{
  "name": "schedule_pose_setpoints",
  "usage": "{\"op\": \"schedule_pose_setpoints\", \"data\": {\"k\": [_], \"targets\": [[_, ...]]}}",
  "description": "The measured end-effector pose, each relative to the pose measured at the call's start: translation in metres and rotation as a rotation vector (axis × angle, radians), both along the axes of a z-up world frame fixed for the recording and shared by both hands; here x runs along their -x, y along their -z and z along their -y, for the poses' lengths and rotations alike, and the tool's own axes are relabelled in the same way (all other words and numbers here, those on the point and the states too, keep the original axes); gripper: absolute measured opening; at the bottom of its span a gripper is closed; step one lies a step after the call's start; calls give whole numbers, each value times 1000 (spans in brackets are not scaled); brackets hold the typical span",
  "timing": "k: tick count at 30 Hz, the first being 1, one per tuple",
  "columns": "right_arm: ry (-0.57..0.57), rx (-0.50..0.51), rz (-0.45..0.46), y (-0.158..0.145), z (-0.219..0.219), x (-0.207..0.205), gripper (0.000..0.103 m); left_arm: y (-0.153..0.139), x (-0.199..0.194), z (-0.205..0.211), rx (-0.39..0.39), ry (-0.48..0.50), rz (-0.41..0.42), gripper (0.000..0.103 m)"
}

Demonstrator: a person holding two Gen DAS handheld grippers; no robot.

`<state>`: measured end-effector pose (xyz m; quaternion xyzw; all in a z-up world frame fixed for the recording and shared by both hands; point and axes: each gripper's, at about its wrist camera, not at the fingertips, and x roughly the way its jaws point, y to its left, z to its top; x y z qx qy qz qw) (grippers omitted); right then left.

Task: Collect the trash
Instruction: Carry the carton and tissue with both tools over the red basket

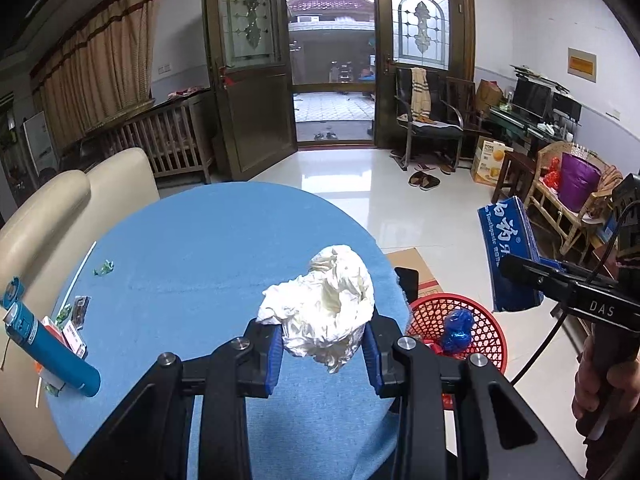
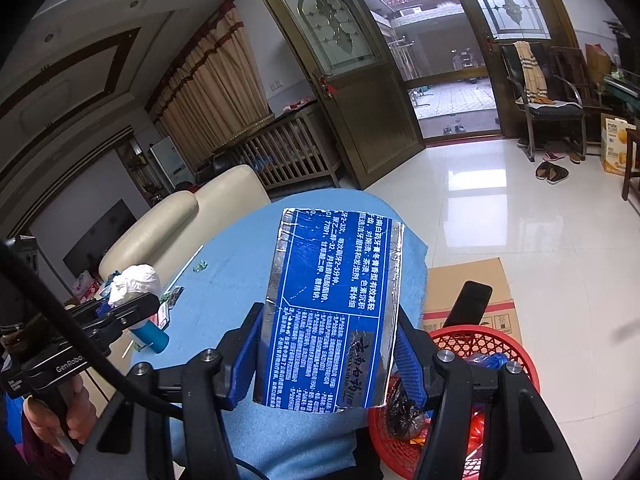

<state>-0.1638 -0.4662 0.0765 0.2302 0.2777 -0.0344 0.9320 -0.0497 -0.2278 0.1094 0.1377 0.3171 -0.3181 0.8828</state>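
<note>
At the bottom centre of the left wrist view, the left gripper (image 1: 324, 354) is pinching a crumpled wad of white tissue (image 1: 326, 312), creased and slightly yellowed in its folds, hanging above the blue tablecloth (image 1: 192, 264). In the right wrist view the right gripper (image 2: 326, 364) is clamping a flattened blue toothpaste box (image 2: 332, 308), white print and scuffed silver edges, low in the frame's centre. Behind it at lower right, a red mesh basket (image 2: 476, 344) is sitting on the floor beside the table, holding blue and red wrappers
</note>
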Motion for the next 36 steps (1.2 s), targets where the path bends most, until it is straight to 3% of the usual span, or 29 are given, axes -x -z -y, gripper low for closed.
{"op": "schedule_pose_setpoints", "data": {"k": [11, 21, 36], "targets": [[30, 34, -10, -5, 18, 26, 63, 0, 11, 15, -26, 44, 19, 36], [50, 27, -44, 9, 35, 42, 63, 6, 21, 37, -72, 64, 48, 36], [63, -46, -59, 28, 48, 46, 63, 14, 34, 58, -126, 82, 87, 36]]}}
